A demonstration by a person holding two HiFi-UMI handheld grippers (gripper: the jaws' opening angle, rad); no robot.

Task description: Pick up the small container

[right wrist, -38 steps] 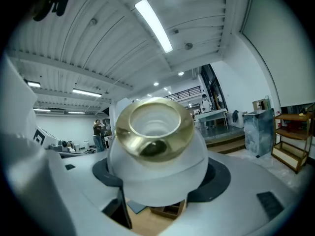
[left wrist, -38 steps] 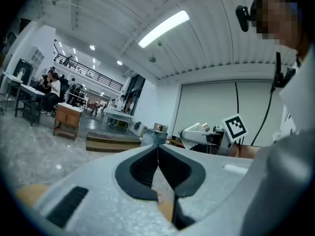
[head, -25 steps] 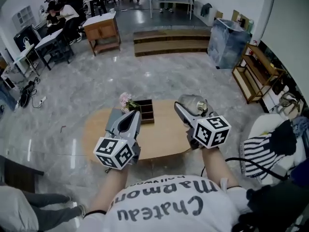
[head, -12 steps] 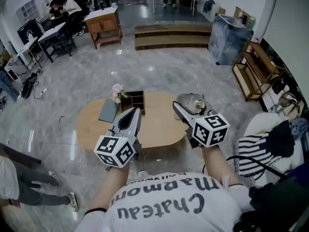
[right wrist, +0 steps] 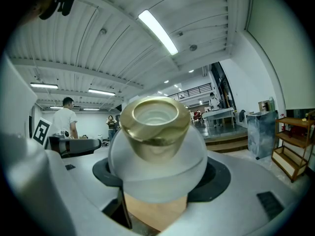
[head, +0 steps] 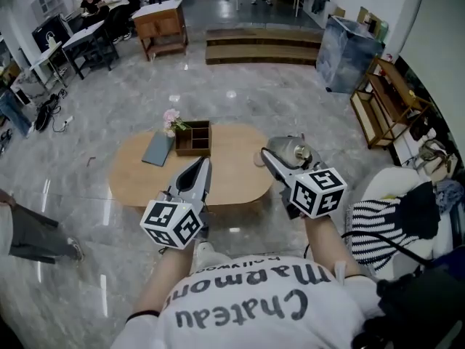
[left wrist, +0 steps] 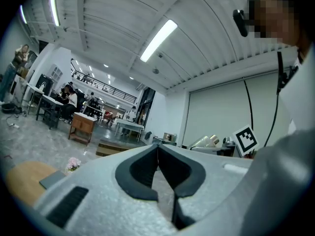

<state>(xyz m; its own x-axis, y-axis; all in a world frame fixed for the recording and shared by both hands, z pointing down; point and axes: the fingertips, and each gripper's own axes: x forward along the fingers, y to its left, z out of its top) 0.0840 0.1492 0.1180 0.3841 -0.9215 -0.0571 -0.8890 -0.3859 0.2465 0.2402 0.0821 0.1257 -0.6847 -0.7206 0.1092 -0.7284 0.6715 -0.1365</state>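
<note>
R gripper is clamped on the small container, a frosted white round jar w/ a gold cap. Jaws sit on either side of its belly, cap pointing away from the gripper body. In head view the jar hangs over the right end of the oval wooden table.

L gripper has its jaws pressed together w/ nothing between them. It's level w/ the R gripper and well apart from it, tips over the table's near edge.

Open room: bare tabletop between the two grippers and ahead of the L one. Wide marble floor lies round the table on the L gripper's side and beyond.

Ahead of the L gripper, near the far table edge, a wooden divider box stands w/ pink flowers and a grey pad just beside it. Right of the R gripper it's tighter: striped cloth close by, open shelf rack further out.

Hard to read: the jar's base is cut off by the jaws in the right gripper view, and the far jaw hides behind the jar in head view. A small item on the table just left of the R gripper tip is too small to tell.
</note>
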